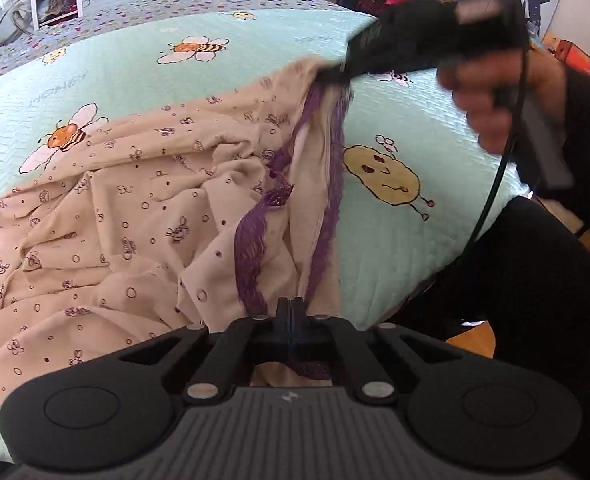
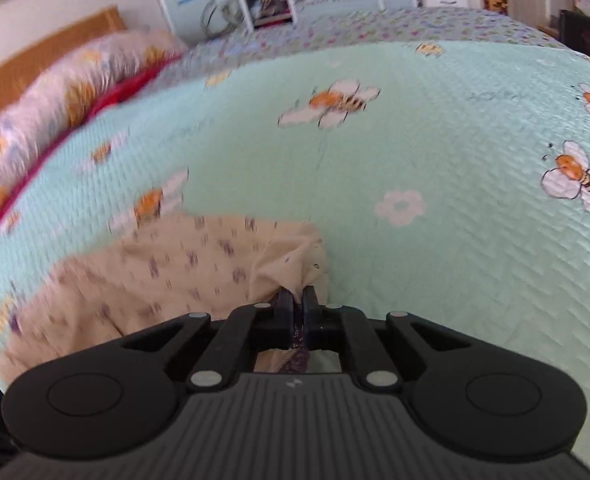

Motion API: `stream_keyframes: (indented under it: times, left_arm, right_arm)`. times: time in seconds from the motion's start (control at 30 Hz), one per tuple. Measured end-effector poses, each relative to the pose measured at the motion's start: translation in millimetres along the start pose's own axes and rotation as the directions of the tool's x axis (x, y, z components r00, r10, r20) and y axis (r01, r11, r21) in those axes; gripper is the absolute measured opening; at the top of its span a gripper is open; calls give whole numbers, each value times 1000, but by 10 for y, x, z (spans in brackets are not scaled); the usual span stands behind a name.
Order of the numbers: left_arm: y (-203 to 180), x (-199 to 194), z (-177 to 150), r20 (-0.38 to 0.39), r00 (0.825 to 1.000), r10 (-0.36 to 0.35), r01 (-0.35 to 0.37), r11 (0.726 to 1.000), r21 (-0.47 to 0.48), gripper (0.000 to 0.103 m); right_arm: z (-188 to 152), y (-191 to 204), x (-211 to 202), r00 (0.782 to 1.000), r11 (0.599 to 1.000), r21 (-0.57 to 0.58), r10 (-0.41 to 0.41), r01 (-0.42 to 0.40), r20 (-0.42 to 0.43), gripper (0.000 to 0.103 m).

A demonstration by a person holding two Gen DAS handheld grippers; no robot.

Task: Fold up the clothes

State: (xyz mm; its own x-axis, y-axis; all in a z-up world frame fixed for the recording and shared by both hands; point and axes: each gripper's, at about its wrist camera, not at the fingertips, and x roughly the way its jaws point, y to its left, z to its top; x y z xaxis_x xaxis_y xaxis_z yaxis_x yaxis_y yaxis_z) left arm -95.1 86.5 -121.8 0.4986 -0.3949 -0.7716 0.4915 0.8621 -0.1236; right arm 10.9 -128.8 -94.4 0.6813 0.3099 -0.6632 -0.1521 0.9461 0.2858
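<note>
A cream garment with small dark prints and purple lace trim lies crumpled on a mint bedspread printed with bees. My left gripper is shut on the garment's near lace edge, and lace shows under the fingers. The trimmed edge runs up to my right gripper, held by a person's hand. In the blurred right wrist view, my right gripper is shut on a bunched corner of the garment, with cream cloth and purple lace between its fingers.
The bedspread stretches wide beyond the garment. Patterned pillows and a wooden headboard line the left side. The bed's edge drops off at right beside the person's dark clothing. A black cable hangs from the right gripper.
</note>
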Motion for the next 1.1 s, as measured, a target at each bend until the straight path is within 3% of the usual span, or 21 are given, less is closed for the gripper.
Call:
stream_keyframes:
  times: [0.2, 0.23, 0.27, 0.3, 0.33, 0.37, 0.4, 0.57, 0.63, 0.7, 0.73, 0.77, 0.83, 0.93, 1.0, 1.1]
  left_arm:
    - [65, -293, -8, 78, 996, 42, -40, 999, -28, 2]
    - [76, -374, -13, 103, 994, 42, -39, 999, -30, 15]
    - [83, -449, -20, 126, 991, 39, -35, 999, -35, 39]
    - [83, -500, -28, 147, 989, 36, -31, 999, -36, 52]
    - [72, -492, -22, 151, 988, 36, -32, 999, -30, 74]
    - [61, -479, -16, 154, 987, 37, -34, 999, -22, 83]
    - [49, -466, -10, 157, 987, 38, -36, 999, -15, 83]
    - [-109, -83, 28, 34, 999, -4, 1, 997, 78, 83]
    - [-158, 57, 24, 5, 1000, 14, -14, 996, 93, 81]
    - [-204, 196, 19, -23, 999, 34, -31, 994, 108, 55]
    - [-227, 266, 17, -37, 998, 43, -39, 993, 115, 19]
    - [-250, 336, 14, -51, 997, 53, -47, 991, 123, 5]
    - [-206, 271, 34, -18, 999, 39, -37, 994, 101, 4]
    - [-120, -3, 154, 90, 993, 70, -77, 994, 73, 4]
    - [4, -330, 330, 187, 975, 115, -121, 993, 17, 4]
    - [126, -867, 630, 337, 924, 181, -185, 983, -19, 4]
  right_arm:
    - [201, -164, -357, 995, 993, 110, 37, -47, 98, 8]
    - [218, -177, -397, 993, 992, 118, 41, -54, 110, 8]
    - [239, -184, -435, 991, 990, 126, 46, -61, 124, 8]
    - [267, -185, -471, 989, 988, 135, 52, -71, 141, 8]
    - [301, -186, -503, 986, 986, 145, 61, -83, 155, 8]
    - [343, -179, -529, 983, 984, 151, 71, -97, 167, 8]
    - [384, -152, -557, 980, 983, 149, 80, -108, 180, 8]
    - [563, 14, -681, 965, 981, 122, 118, -149, 233, 8]
    - [614, 86, -728, 960, 981, 107, 130, -160, 247, 8]
    - [655, 143, -777, 955, 980, 97, 141, -172, 260, 8]
    - [669, 165, -798, 953, 980, 94, 146, -177, 266, 8]
    - [672, 180, -814, 951, 980, 92, 148, -178, 271, 8]
    - [672, 189, -833, 951, 981, 89, 145, -175, 275, 8]
    - [689, 142, -869, 950, 983, 93, 126, -159, 285, 8]
    - [741, 97, -905, 948, 984, 100, 112, -148, 299, 8]
    - [849, 13, -966, 941, 984, 113, 93, -136, 325, 8]
